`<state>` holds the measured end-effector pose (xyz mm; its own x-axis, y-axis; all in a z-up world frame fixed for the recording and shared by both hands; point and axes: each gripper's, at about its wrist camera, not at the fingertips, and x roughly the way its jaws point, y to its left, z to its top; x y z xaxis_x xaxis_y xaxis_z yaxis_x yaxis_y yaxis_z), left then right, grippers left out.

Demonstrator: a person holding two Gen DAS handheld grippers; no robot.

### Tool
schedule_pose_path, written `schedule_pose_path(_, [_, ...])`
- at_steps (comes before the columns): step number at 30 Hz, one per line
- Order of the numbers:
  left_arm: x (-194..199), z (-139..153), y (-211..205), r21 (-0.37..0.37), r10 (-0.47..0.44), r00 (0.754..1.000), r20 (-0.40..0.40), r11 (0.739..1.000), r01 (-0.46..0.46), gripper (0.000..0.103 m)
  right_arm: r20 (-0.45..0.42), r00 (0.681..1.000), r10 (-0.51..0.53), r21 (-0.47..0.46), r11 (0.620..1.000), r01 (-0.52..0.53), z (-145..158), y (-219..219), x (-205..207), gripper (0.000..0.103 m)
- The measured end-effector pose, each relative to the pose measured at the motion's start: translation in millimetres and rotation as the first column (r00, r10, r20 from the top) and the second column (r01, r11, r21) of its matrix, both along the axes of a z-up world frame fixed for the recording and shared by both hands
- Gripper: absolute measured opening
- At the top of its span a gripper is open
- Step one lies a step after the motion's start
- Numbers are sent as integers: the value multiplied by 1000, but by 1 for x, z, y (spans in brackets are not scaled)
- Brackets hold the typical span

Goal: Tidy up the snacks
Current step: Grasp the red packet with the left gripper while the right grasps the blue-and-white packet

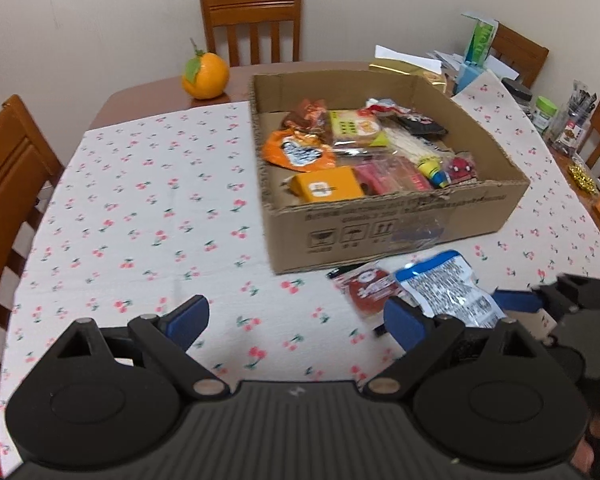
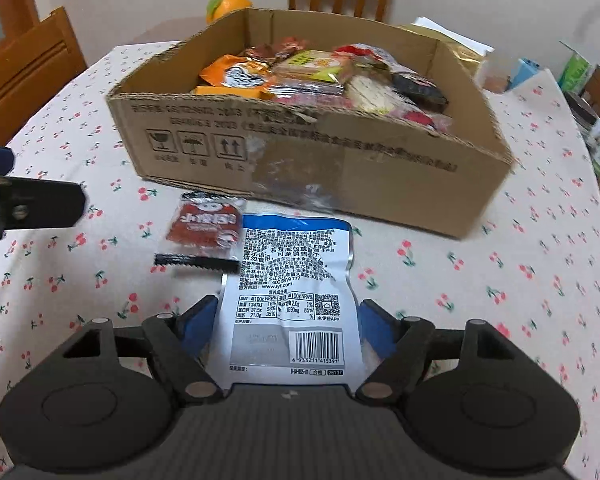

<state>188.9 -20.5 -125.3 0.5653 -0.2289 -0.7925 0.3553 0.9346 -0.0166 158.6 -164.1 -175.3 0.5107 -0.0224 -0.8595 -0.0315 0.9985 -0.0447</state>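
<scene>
Open brown cardboard box [image 2: 340,168] of mixed snack packets on cherry-print white tablecloth [image 1: 148,216], with blue-and-white foil pouch [image 2: 296,296] lying just before box, small red sachet [image 2: 206,226] touching pouch's left edge, round orange fruit [image 1: 205,76] behind box to left.

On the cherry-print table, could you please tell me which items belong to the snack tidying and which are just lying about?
Job: open brown cardboard box of snacks; white-and-blue foil pouch; small red snack packet.

Lying about: orange fruit with green leaf; loose white papers; green-lidded jar.
</scene>
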Motion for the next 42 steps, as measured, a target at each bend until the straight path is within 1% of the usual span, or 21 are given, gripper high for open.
schedule_pose_path(5, [9, -13, -26, -1, -29, 999, -43, 1000, 29, 94, 1, 999, -43, -45, 998, 43, 1, -20, -13, 81])
schedule_pose_path(7, [12, -19, -37, 9, -31, 999, -45, 999, 32, 94, 0, 999, -50, -53, 997, 50, 1, -27, -18, 82])
schedule_pose_path(9, [16, -27, -49, 22, -30, 998, -51, 999, 31, 94, -7, 999, -54, -56, 997, 53, 0, -33, -23, 91])
schedule_pose_path(12, [22, -40, -60, 40, -7, 998, -55, 999, 9, 94, -13, 998, -65, -55, 996, 65, -3, -42, -28, 100])
schedule_pose_path(15, [28, -52, -65, 50, 26, 998, -63, 998, -23, 94, -17, 997, -69, -30, 997, 69, -4, -46, -32, 100])
schedule_pose_path(18, [30, -59, -66, 87, 48, 996, -71, 995, -42, 94, -21, 998, -60, -18, 998, 60, -4, -49, -32, 102])
schedule_pose_path(21, [27, -60, -56, 74, 62, 995, -78, 996, -56, 95, -25, 998, -52, -6, 999, 52, -6, -52, -31, 103])
schedule_pose_path(22, [26, -60, -53, 76, 66, 995, -77, 995, -60, 97, -28, 998, -51, 1, 999, 51, -6, -52, -31, 103])
schedule_pose_path(23, [26, -60, -50, 83, 72, 995, -74, 994, -66, 102, -31, 998, -49, 9, 999, 49, -7, -53, -31, 103])
schedule_pose_path(24, [25, -60, -49, 89, 78, 994, -71, 993, -72, 103, -32, 998, -46, 14, 999, 46, -7, -54, -30, 103])
schedule_pose_path(27, [25, -62, -41, 51, 84, 993, -85, 995, -80, 103, -29, 999, -19, 15, 1000, 19, -8, -56, -29, 103])
schedule_pose_path(32, [29, -60, -43, 64, 87, 990, -111, 995, -80, 103, -25, 1000, 16, 15, 1000, -16, -8, -57, -28, 103])
schedule_pose_path(42, [22, -60, -47, 57, 97, 991, -91, 994, -92, 103, 7, 999, 36, 18, 999, -37, -9, -57, -31, 103])
